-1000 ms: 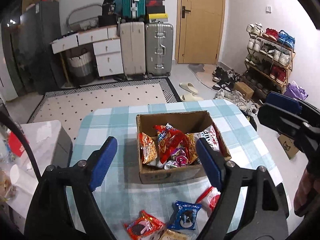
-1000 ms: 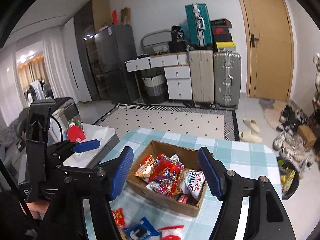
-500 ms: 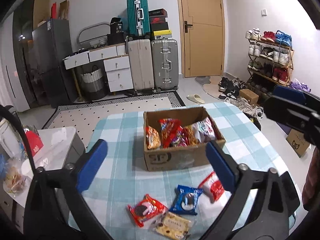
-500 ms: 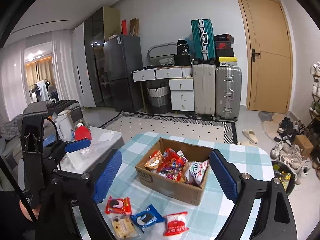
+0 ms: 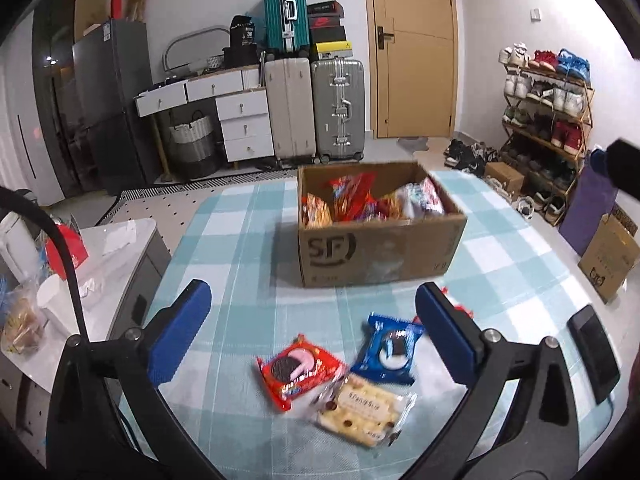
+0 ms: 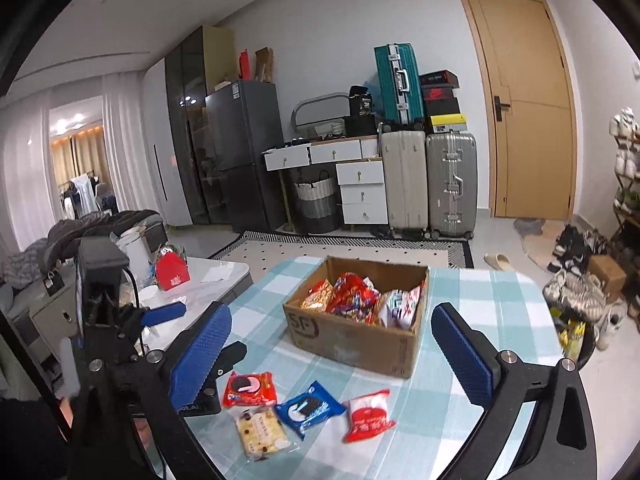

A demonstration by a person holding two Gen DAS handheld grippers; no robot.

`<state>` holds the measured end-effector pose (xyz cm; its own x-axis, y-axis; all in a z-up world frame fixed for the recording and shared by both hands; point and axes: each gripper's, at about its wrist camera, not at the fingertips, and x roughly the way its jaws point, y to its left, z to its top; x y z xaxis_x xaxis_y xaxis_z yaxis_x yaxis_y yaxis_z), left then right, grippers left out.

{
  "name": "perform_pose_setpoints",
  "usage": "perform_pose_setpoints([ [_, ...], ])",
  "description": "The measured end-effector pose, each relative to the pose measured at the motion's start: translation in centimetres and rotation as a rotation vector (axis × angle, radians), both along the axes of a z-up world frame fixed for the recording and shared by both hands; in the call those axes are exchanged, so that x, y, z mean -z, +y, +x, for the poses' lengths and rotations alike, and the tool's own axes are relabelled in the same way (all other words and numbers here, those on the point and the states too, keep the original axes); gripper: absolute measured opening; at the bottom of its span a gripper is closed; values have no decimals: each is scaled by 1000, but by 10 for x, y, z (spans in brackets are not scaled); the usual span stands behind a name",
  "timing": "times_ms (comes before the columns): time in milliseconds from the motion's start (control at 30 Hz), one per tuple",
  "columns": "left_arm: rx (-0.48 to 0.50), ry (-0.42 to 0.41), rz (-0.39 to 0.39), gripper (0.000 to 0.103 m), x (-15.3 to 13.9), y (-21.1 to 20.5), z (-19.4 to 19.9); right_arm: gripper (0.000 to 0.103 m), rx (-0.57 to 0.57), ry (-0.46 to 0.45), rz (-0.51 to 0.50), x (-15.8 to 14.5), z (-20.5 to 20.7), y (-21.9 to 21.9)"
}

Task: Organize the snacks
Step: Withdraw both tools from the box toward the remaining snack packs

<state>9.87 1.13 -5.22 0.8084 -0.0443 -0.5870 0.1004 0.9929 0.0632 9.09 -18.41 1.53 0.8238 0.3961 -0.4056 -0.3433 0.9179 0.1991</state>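
Note:
A cardboard box (image 5: 380,248) full of snack bags stands on the checked tablecloth; it also shows in the right wrist view (image 6: 352,340). In front of it lie a red Oreo pack (image 5: 300,370), a blue Oreo pack (image 5: 388,354), a pale biscuit pack (image 5: 364,410) and a red-white pack (image 6: 368,414). My left gripper (image 5: 312,334) is open and empty above the loose packs. My right gripper (image 6: 332,360) is open and empty, above the table in front of the box. The left gripper's tips (image 6: 164,314) show at the left of the right wrist view.
A black phone (image 5: 594,354) lies at the table's right edge. A white side table (image 6: 208,276) with a red bag stands to the left. Suitcases (image 5: 316,108), drawers and a shoe rack (image 5: 548,120) line the far walls.
Both grippers have pulled back and lowered from over the box toward the table's near side, so the loose packs now lie between the left fingers. Both stayed open.

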Motion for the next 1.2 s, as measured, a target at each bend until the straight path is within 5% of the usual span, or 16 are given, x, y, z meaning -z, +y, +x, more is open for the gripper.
perform_pose_setpoints([
  [433,94,99,-9,102,84,8,-15,102,14,103,72,77,-4,-11],
  [733,99,299,-181,102,129,22,-8,102,-12,153,86,120,-7,-3],
  [1200,168,360,-77,102,144,-8,11,102,-9,195,135,145,-4,-14],
])
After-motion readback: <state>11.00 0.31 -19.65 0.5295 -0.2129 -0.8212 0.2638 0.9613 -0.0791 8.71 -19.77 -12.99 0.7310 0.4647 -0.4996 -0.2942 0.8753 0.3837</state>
